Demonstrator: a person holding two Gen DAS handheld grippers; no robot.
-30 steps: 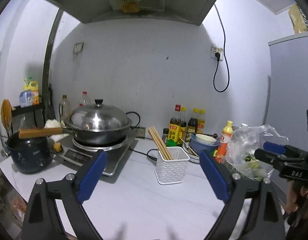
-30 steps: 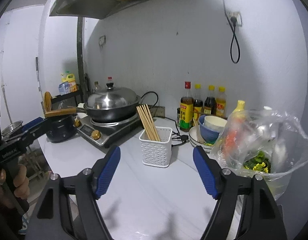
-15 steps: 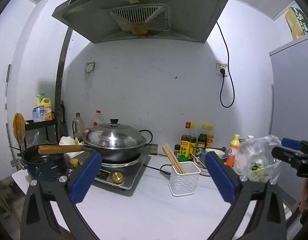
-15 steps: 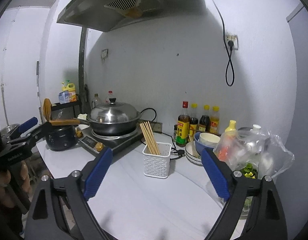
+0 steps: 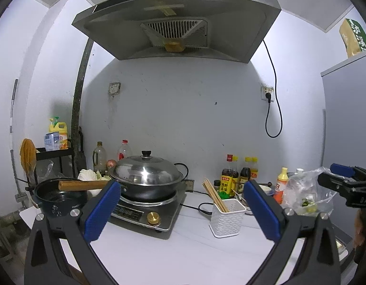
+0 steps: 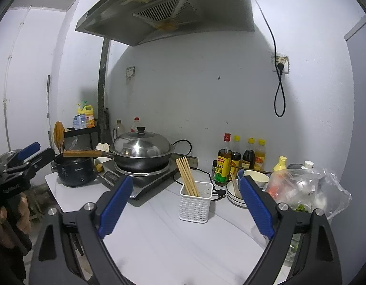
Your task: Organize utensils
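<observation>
Both grippers have drawn back from the counter since a second ago, so the range hood [image 5: 175, 23] now fills the top of each view. Left gripper [image 5: 180, 210] and right gripper [image 6: 186, 207] hang above the white countertop [image 6: 173, 242], jaws spread wide, holding nothing. At about one o'clock from the right gripper, the chopsticks [image 6: 186, 177] stand tilted in the white perforated basket [image 6: 195, 201]. They look light, stiff and smooth; pinch the bundle mid-shaft. More utensils, possibly spoons, lie in the bowls [image 6: 235, 191] at two o'clock.
</observation>
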